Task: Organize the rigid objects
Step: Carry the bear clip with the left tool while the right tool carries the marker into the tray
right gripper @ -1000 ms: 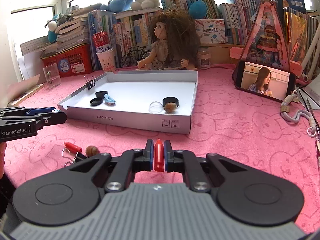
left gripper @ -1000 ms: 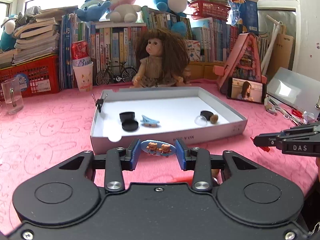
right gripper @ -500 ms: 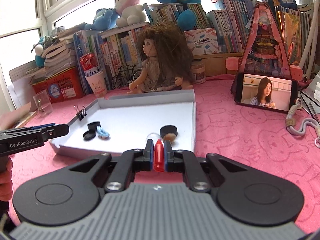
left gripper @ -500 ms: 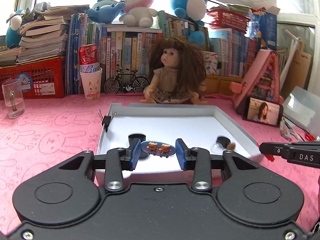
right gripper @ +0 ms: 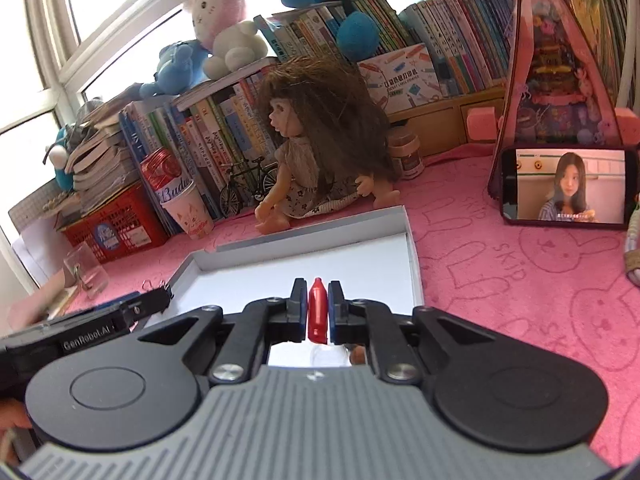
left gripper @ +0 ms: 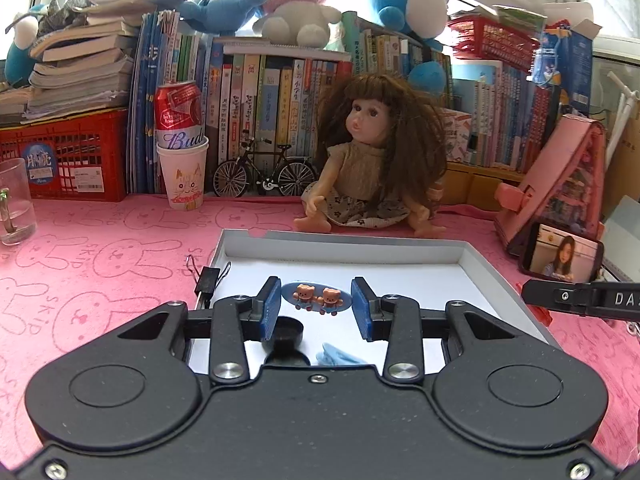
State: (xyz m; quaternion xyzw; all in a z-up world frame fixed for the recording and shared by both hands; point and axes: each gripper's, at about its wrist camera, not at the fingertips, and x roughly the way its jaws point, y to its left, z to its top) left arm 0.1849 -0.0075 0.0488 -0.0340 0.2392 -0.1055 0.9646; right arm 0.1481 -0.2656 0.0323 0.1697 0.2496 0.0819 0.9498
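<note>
My left gripper (left gripper: pixel 317 305) is shut on a blue oval hair clip with two small bears (left gripper: pixel 317 298) and holds it above the white shallow box (left gripper: pixel 496 276). Under it lie a black cap (left gripper: pixel 286 330) and a light blue clip (left gripper: pixel 338 358). My right gripper (right gripper: pixel 317 312) is shut on a small red bottle-shaped piece (right gripper: pixel 317 314), also above the white box (right gripper: pixel 412 256). A brown bead (right gripper: pixel 357 356) shows below it. The left gripper's side (right gripper: pixel 100 320) shows in the right wrist view, and the right gripper's tip (left gripper: pixel 580 300) shows in the left wrist view.
A black binder clip (left gripper: pixel 206 280) is clipped on the box's left wall. A doll (left gripper: pixel 372 168) sits behind the box. A phone (right gripper: pixel 568 186) stands at the right, a glass (left gripper: pixel 14 200) at the left. Books, a red basket (left gripper: pixel 60 160) and a cup line the back.
Both grippers have moved forward from in front of the box to above its inside, each still holding its object.
</note>
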